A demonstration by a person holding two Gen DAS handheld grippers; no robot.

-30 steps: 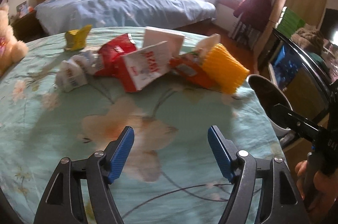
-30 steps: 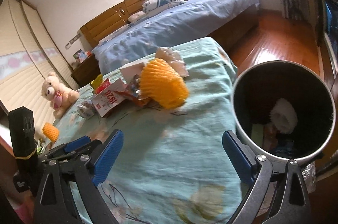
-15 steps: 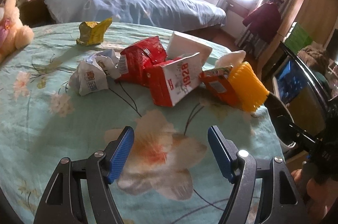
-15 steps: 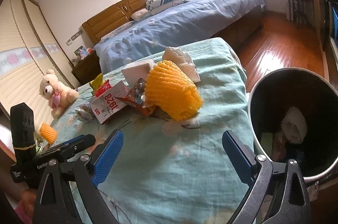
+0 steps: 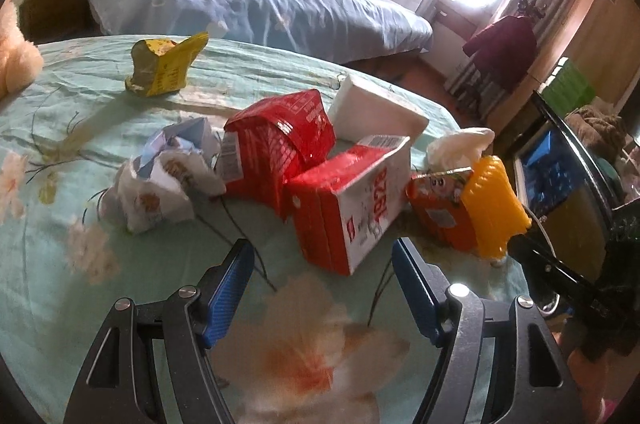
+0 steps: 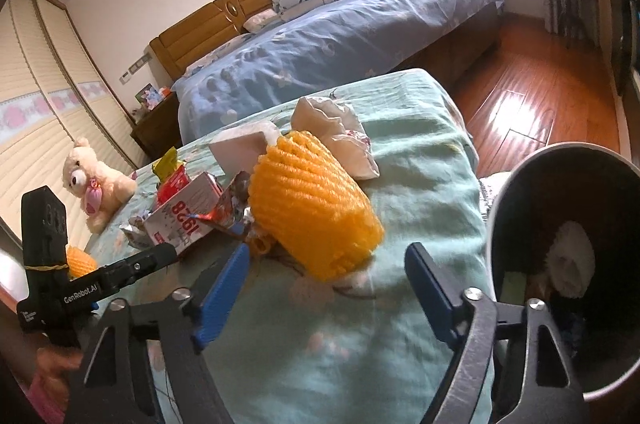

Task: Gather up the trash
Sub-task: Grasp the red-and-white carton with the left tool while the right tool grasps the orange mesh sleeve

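Both grippers have closed in on the trash, the left gripper [image 5: 322, 286] spread before the red-and-white carton [image 5: 352, 208], the right gripper [image 6: 328, 288] spread around nothing yet, facing the yellow foam net [image 6: 312, 208], so pickups look imminent.

Red cartons: two, a crumpled red carton [image 5: 276, 152] and a red-and-white carton [image 5: 352, 200] marked 1928.
White box: one [image 5: 376, 108].
Orange carton: one [image 5: 440, 200].
Yellow foam nets: two, a large net [image 6: 312, 212] in the pile and a small net [image 6: 80, 260] at the left edge of the right wrist view.
Yellow wrapper: one [image 5: 164, 68].
Crumpled paper: one wad [image 5: 168, 176].
White tissue: one bunch [image 6: 340, 132].
Bins: one bin [image 6: 516, 208].
Teddy bears: one bear [image 6: 94, 180].
Grippers: two, left gripper [image 5: 322, 294] and right gripper [image 6: 324, 294].
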